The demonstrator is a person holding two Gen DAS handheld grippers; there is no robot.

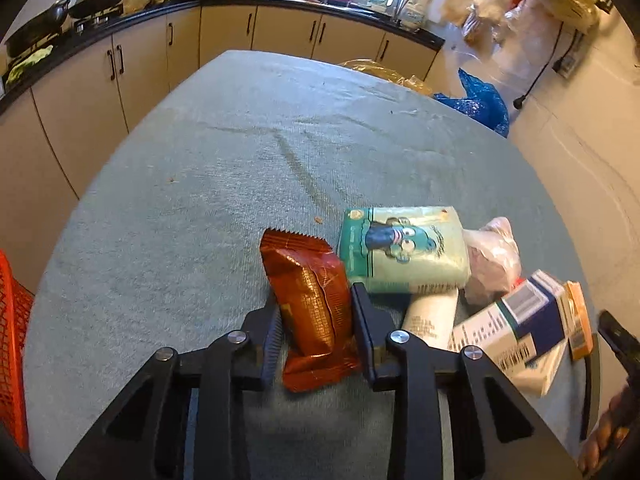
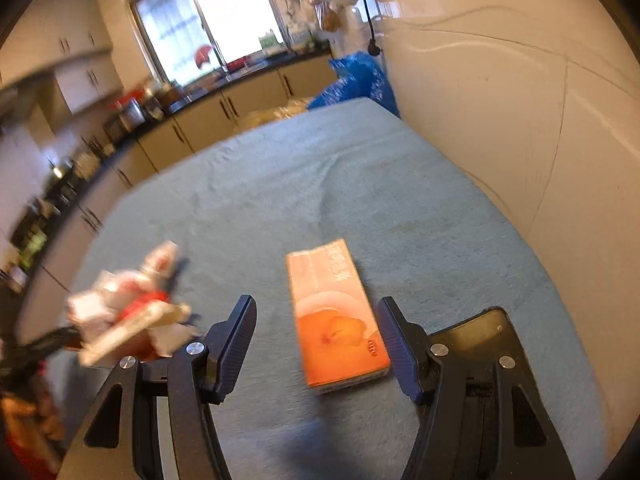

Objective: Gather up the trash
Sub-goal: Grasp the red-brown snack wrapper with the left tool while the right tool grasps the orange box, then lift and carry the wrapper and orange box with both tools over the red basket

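Note:
My left gripper [image 1: 316, 312] is shut on a red-brown foil snack wrapper [image 1: 310, 304] over the grey-green tablecloth [image 1: 224, 184]. To its right lie a green tissue pack [image 1: 404, 252], a white tube [image 1: 430, 320], a crumpled clear bag [image 1: 494, 260] and a white-and-blue carton [image 1: 524, 328]. My right gripper [image 2: 316, 344] is open, its fingers on either side of an orange box [image 2: 336, 320] lying flat on the cloth. A blurred heap of wrappers and cartons [image 2: 128, 312] lies to its left.
An orange mesh basket [image 1: 12, 344] stands at the table's left edge. A black phone [image 2: 476, 332] lies to the right of the orange box. Kitchen cabinets [image 1: 224, 36] run behind the table. A blue plastic bag [image 1: 480, 104] sits past the far right corner, by the wall.

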